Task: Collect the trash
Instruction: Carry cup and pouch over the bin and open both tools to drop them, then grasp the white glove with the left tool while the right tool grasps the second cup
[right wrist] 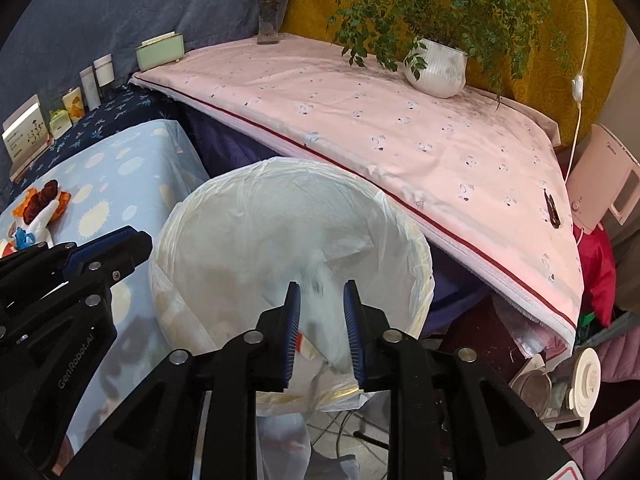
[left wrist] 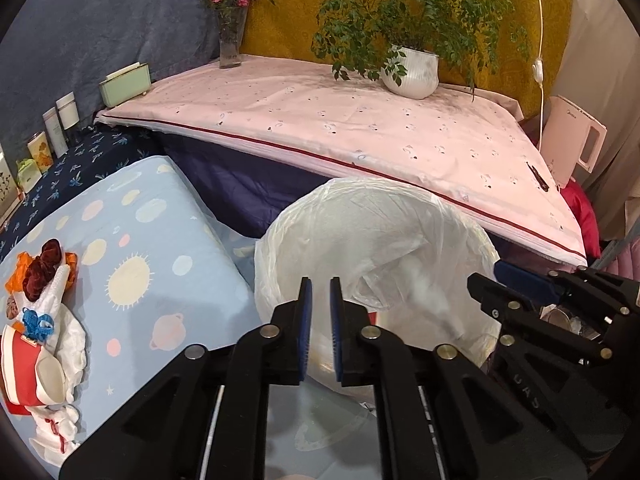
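Observation:
A round bin lined with a clear plastic bag (left wrist: 360, 232) (right wrist: 280, 216) stands between the blue table and the pink-covered surface. My right gripper (right wrist: 322, 304) is open over the bin's mouth, and a blurred white piece of trash (right wrist: 324, 320) (left wrist: 428, 292) is dropping between its fingers into the bag. My left gripper (left wrist: 320, 300) hangs at the bin's near left rim, fingers narrowly apart and empty. A heap of trash (left wrist: 40, 312) lies on the blue table: white tissues, a red-and-white paper cup, orange and dark red scraps, a blue bit.
The blue planet-print table (left wrist: 140, 280) is left of the bin. The pink cloth surface (left wrist: 340, 120) behind holds a potted plant (left wrist: 412, 72), a flower vase (left wrist: 230, 36) and a green box (left wrist: 126, 84). Bottles line the far left. A pink kettle (left wrist: 576, 144) and clutter sit right.

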Demonstrator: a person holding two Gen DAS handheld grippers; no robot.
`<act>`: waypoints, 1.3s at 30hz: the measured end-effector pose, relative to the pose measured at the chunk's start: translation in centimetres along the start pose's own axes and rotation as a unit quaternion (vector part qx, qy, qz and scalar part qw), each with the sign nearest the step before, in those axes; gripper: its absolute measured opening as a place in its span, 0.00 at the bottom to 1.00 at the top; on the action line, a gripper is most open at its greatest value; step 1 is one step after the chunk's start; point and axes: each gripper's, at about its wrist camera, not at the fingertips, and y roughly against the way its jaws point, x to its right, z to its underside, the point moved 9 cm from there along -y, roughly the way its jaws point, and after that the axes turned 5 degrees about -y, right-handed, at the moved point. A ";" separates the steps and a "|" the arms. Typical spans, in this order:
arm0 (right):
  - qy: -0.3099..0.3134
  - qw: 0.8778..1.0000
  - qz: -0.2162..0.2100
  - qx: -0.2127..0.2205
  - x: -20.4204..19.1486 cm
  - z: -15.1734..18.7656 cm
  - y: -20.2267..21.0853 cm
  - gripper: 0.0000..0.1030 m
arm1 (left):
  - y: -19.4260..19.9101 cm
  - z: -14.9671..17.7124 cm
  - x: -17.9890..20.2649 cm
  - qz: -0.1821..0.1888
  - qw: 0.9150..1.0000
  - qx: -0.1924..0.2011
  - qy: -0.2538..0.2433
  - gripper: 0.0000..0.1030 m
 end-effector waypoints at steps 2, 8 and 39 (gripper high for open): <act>-0.001 1.000 -0.002 0.004 0.0 -0.2 0.3 0.29 | 0.3 -0.1 -0.6 -0.001 1.000 0.004 0.013 0.33; -0.005 1.000 -0.010 0.016 -0.7 -0.8 1.2 0.35 | 1.8 -0.5 -2.0 0.001 0.999 0.022 0.026 0.39; 0.177 0.964 -0.200 0.006 -26.5 3.8 6.6 0.46 | 12.5 18.7 -27.6 -0.147 0.940 -0.041 0.304 0.81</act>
